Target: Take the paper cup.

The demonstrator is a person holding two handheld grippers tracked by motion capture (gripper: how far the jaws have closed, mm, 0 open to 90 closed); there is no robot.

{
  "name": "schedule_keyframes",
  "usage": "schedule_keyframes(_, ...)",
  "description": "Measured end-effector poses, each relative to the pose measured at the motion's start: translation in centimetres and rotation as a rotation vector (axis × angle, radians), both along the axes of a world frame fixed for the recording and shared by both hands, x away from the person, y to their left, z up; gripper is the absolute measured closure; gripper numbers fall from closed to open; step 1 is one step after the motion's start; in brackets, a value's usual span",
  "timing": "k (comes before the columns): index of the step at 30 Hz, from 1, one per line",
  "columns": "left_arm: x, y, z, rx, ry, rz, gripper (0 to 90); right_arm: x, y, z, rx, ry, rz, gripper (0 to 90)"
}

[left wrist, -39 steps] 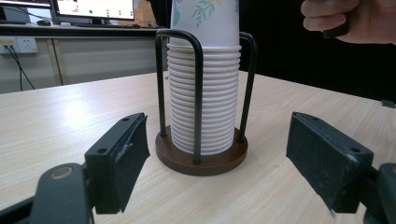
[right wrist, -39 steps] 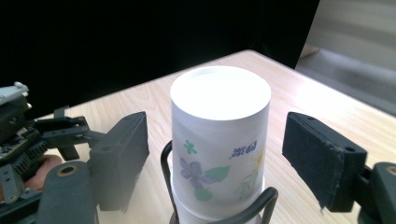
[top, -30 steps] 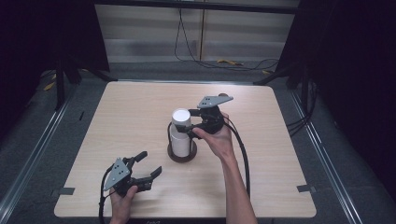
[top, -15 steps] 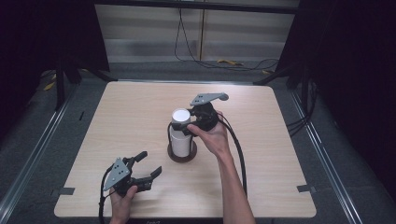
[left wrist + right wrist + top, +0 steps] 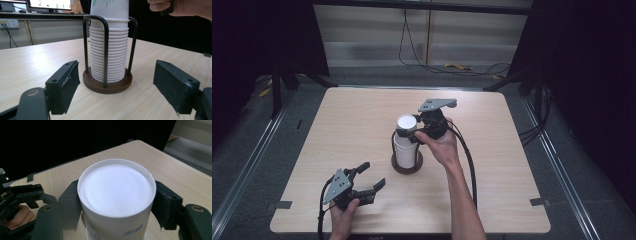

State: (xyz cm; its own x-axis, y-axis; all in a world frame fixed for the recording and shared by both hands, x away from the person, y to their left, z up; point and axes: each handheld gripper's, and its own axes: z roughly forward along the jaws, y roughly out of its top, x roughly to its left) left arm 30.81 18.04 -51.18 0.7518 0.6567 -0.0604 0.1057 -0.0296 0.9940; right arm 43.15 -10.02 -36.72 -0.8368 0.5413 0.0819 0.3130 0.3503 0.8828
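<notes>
A stack of white paper cups [image 5: 406, 150] stands upside down in a black wire holder with a round brown base [image 5: 407, 168] at the table's middle. My right gripper [image 5: 409, 131] reaches in from the right, and its jaws press on both sides of the top cup [image 5: 116, 192], just under the cup's upturned bottom. The top cup carries a green print [image 5: 107, 3]. My left gripper [image 5: 373, 175] rests open near the front left edge, with nothing between its jaws. It points at the cup stack [image 5: 108, 55], a short way off.
The light wooden table [image 5: 522, 165] has bare room on all sides of the holder. Cables trail from both grippers toward the front edge. Dark floor and metal rails surround the table. The left gripper [image 5: 32, 192] shows low and left beyond the cup.
My right gripper has shifted left onto the top cup, and its jaws now clasp it. The left gripper has stayed put.
</notes>
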Motion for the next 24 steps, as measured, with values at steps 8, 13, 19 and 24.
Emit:
schedule_keyframes(8, 0.0, 0.0, 0.0, -0.009, 0.001, 0.004, 20.6, -0.3, -0.2, 0.5, 0.037, -0.031, -0.008, 33.1)
schedule_keyframes(13, 0.0, 0.1, 0.0, -0.006, -0.003, 0.002, 20.6, -0.5, -0.5, 0.7, 0.064, -0.037, -0.002, 33.2)
schedule_keyframes(19, -0.1, 0.0, -0.1, -0.015, -0.003, -0.001, 20.6, -0.8, -0.8, 1.0, 0.106, -0.062, -0.009, 33.5)
schedule_keyframes(24, 0.0, 0.1, 0.0, -0.007, -0.01, -0.001, 20.6, -1.0, -1.5, 1.3, 0.16, -0.067, -0.022, 33.8)
